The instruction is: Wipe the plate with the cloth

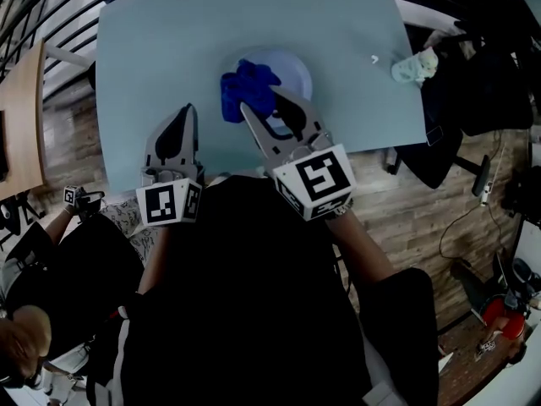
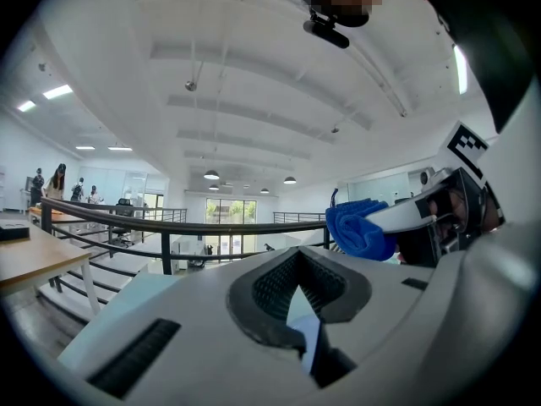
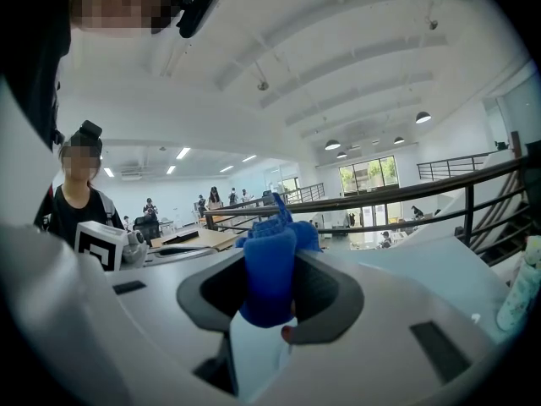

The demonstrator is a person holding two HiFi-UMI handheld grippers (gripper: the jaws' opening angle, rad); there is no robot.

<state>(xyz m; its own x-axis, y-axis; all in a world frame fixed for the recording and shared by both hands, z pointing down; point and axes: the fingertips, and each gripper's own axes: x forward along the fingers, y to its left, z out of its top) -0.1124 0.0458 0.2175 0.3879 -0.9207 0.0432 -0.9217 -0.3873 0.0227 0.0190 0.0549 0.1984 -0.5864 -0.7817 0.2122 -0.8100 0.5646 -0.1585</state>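
Nearest you, short of the plate (image 1: 294, 73) and off to its left, your left gripper (image 1: 186, 118) is clamped shut with nothing between its jaws. Your right gripper (image 1: 264, 106) reaches over the plate's near rim, jaws clenched on a fold of the blue cloth (image 1: 247, 87). The rest of the cloth bunches loosely beyond the tips, over the plate's left edge; I cannot tell whether it touches the plate. The cloth looks soft and limp, so it will likely drag and fold rather than push. Your hold near its middle leaves a wad to press flat. The plate looks light, smooth and breakable, and may slide on the pale table (image 1: 169, 41) under a wipe. If so, steady the plate's left rim with your left gripper.
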